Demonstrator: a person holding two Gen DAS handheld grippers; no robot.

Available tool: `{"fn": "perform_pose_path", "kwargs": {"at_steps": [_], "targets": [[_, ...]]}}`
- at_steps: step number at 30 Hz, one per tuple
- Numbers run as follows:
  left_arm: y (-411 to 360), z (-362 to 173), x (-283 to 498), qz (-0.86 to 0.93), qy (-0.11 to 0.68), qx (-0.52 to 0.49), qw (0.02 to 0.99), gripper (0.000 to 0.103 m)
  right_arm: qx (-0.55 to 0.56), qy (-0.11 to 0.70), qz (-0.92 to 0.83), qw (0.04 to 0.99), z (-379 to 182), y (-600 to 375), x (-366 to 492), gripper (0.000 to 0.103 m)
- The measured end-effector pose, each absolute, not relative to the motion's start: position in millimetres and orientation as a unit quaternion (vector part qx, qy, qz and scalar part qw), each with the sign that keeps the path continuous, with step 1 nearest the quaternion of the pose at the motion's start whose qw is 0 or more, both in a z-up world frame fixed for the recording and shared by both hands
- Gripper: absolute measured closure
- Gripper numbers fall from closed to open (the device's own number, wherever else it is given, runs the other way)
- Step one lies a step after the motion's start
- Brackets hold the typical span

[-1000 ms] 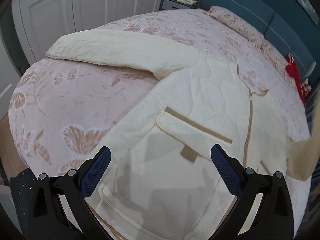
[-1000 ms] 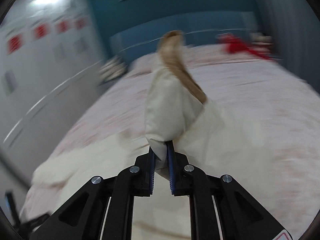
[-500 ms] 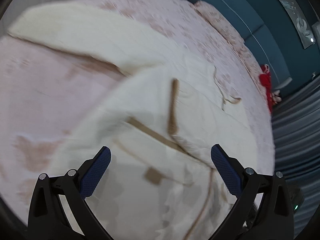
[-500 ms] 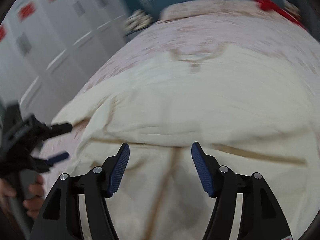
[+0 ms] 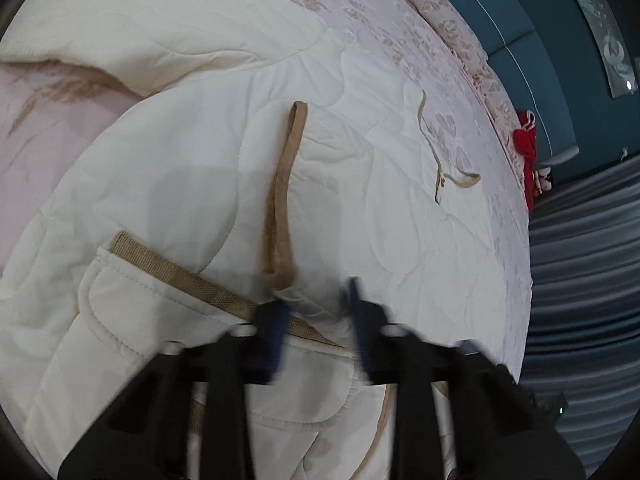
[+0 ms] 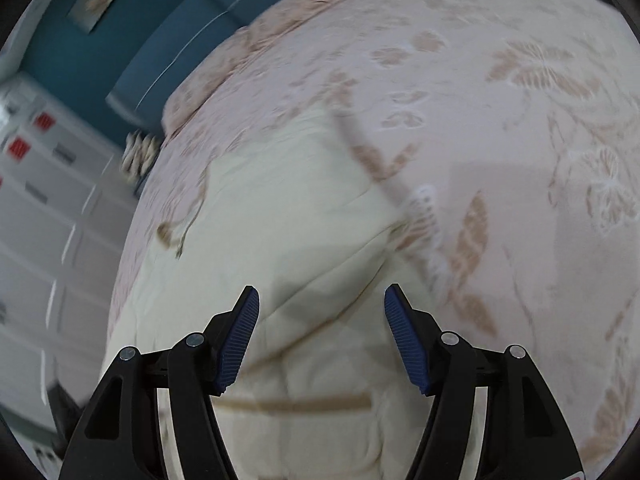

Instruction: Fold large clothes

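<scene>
Cream quilted jacket [image 5: 192, 184], tan-trimmed, spread flat on the bed [image 6: 520, 140] with pink butterfly-print cover, toward the foot edge. One sleeve [image 5: 140, 40] stretched toward the left edge; the other tan-cuffed sleeve [image 5: 280, 208] folded across the front. Tan-edged patch pocket [image 5: 160, 304] near the hem. No readable labels or writing on the garment. Left hand-held gripper [image 5: 316, 312]: blurred, jaws at a narrow gap beside the cuff end, grip not determinable. Right hand-held gripper [image 6: 322, 336]: jaws wide apart, empty, above the cream fabric.
</scene>
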State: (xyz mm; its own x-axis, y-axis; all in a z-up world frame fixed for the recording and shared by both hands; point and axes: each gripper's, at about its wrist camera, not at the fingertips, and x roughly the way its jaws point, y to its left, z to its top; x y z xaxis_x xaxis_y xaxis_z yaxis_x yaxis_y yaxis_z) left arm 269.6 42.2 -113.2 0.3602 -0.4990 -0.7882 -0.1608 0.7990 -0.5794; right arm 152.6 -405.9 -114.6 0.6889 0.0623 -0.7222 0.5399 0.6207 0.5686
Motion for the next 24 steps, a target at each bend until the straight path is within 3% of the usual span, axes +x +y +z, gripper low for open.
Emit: {"fn": "perform_pose_path", "kwargs": {"at_steps": [1,3,5,11,13,15,17,24], "targets": [[43.0,-111.3,269.5,-0.111,0.553,-0.291,0.773,0.093,0.420,0.363,-0.147,0.819,-116.6,-409.8,155.1,0.041],[41.0,-100.2,270.7,-0.118,0.540,-0.279,0.785,0.096,0.442,0.354,-0.141,0.812,-120.9,-421.6,163.5,0.054],[42.2,-83.1,271.7,-0.125,0.521,-0.275,0.798,0.097,0.439,0.359,-0.135,0.813,-116.6,-430.3,174.5,0.091],[43.4,-22.4,261.8,-0.168,0.433,-0.260,0.847,0.097,0.409,0.237,-0.102,0.875,-46.4,-437.0,161.7,0.097],[31.3,-47.9,265.0,-0.148,0.459,-0.214,0.849,0.097,0.331,0.311,-0.137,0.880,-71.1,-424.3,174.9,0.097],[24.5,-99.1,269.4,-0.112,0.513,-0.184,0.830,0.097,0.334,0.371,-0.151,0.853,-107.4,-425.3,182.2,0.098],[29.2,-129.0,261.7,-0.101,0.535,-0.184,0.818,0.097,0.343,0.382,-0.155,0.844,-125.6,-423.9,176.1,0.098],[23.8,-139.9,254.7,-0.100,0.507,-0.154,0.842,0.096,0.251,0.416,-0.170,0.857,-126.2,-403.7,183.8,0.097]]}}
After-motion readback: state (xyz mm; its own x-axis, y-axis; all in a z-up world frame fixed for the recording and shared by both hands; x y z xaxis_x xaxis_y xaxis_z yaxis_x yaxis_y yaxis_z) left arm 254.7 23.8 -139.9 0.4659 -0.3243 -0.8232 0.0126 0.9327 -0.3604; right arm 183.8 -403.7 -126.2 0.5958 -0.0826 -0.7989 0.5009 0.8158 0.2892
